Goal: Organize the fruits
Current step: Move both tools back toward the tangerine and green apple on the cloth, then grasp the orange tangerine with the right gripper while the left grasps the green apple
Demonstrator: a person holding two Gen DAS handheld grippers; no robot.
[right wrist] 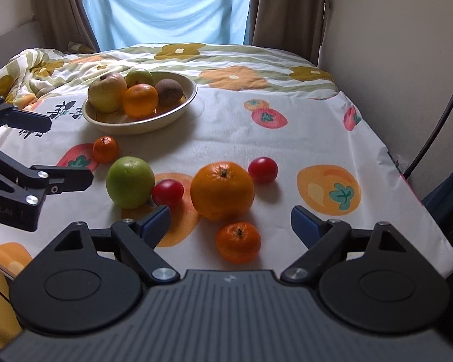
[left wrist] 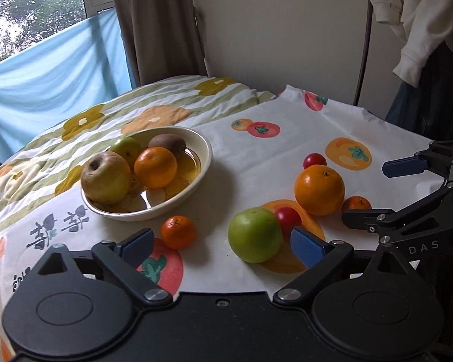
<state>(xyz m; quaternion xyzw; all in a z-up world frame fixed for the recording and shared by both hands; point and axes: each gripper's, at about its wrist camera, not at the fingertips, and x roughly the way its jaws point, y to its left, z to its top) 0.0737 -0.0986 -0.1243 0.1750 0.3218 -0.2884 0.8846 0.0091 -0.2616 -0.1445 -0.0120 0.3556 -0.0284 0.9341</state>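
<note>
A cream bowl [left wrist: 196, 178] [right wrist: 178, 111] holds two apples, an orange and a kiwi. Loose on the cloth lie a green apple [left wrist: 254, 235] [right wrist: 130, 186], a big orange [left wrist: 319, 189] [right wrist: 222, 191], two red tomatoes [left wrist: 287, 217] [right wrist: 262, 169], and two mandarins [left wrist: 178, 231] [right wrist: 238, 242]. My left gripper [left wrist: 223, 244] is open and empty, with the green apple and one mandarin between its fingers' line. My right gripper [right wrist: 230, 221] is open and empty, just behind the near mandarin and the big orange.
A fruit-print cloth [right wrist: 287, 150] covers the near part of the bed; a striped flowered quilt [right wrist: 226, 60] lies behind. A wall and a cable [right wrist: 438, 126] are on the right. The cloth's edge drops off at the right front.
</note>
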